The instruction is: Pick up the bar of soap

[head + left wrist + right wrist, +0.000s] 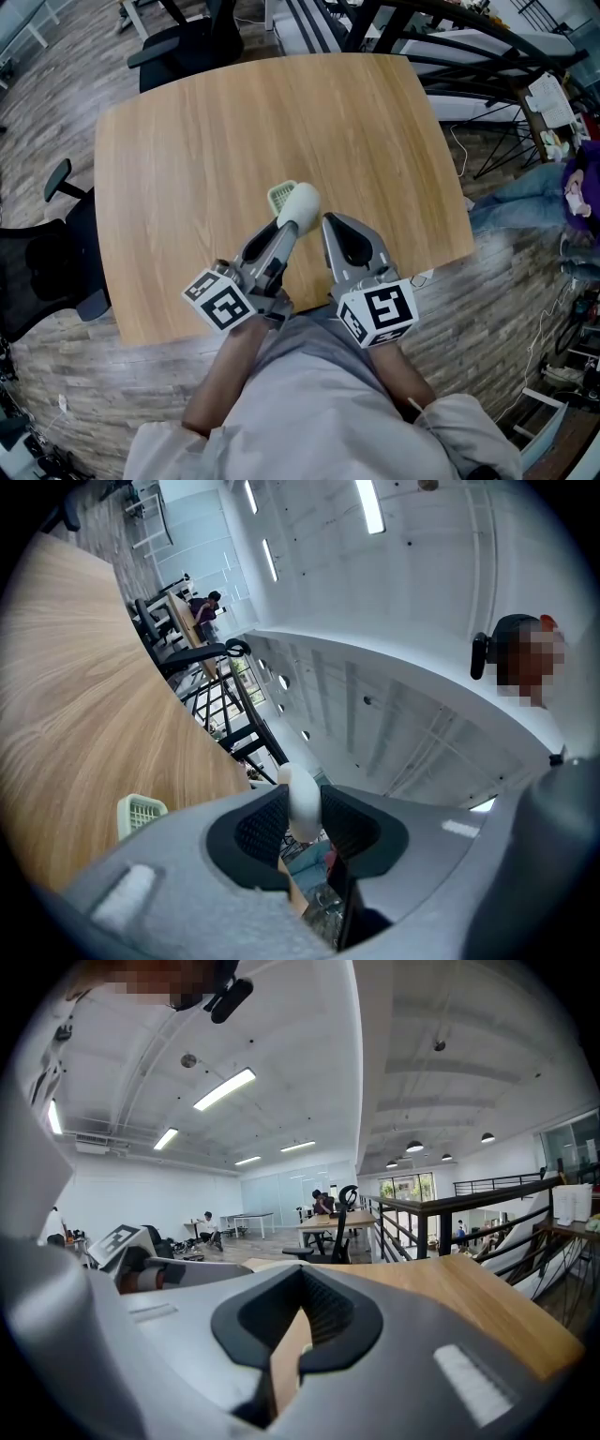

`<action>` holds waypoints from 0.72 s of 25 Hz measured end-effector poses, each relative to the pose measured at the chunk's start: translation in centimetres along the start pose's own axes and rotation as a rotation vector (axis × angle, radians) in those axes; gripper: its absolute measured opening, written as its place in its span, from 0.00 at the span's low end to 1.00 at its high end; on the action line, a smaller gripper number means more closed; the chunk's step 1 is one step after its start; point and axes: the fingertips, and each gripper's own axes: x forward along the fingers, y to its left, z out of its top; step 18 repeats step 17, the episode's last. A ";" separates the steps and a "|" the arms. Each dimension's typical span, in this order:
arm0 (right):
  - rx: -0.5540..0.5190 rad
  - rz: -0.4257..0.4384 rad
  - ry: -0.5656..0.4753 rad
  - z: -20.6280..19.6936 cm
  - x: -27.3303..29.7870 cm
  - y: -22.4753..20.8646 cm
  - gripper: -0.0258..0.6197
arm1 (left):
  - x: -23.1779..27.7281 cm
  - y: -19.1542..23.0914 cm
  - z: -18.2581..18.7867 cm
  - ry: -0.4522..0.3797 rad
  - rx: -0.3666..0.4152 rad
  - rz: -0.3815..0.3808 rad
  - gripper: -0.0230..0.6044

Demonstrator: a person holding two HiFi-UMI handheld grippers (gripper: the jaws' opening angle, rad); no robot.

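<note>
The wooden surface (234, 122) fills most of the head view, bare except for one small item near its middle. Both claws reach out over its near half, side by side.

The left claw (286, 228) is clamped on the bar of soap (303, 201). In the left gripper view the pale bar stands edge-on between the two dark ribbed pads, which press on its broad faces across its thin dimension. Its rounded end pokes out past the tips. The right claw (328, 221) is just beside it on the right. Its jaws are drawn together with nothing between them, and only a sliver of wood grain shows through the slit.

So the soap lies straight ahead in the left claw, and the left hand is the one that matters for what comes next. The bar's long axis runs roughly in line with that claw, pointing away from the person and a little to the right in the head view. It appears to be clear of the surface, though no view shows the gap beneath it, so I cannot be sure.

A small green slotted soap dish (280, 197) rests on the surface just left of the bar. Whether the two touch cannot be told. By my reading the pickup is essentially made, and any further lift should carry the bar up and away from that dish.
</note>
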 end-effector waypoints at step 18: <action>0.002 0.009 0.013 -0.5 0.0 0.2 0.04 | -0.3 -0.2 -0.1 0.001 0.007 -0.001 0.21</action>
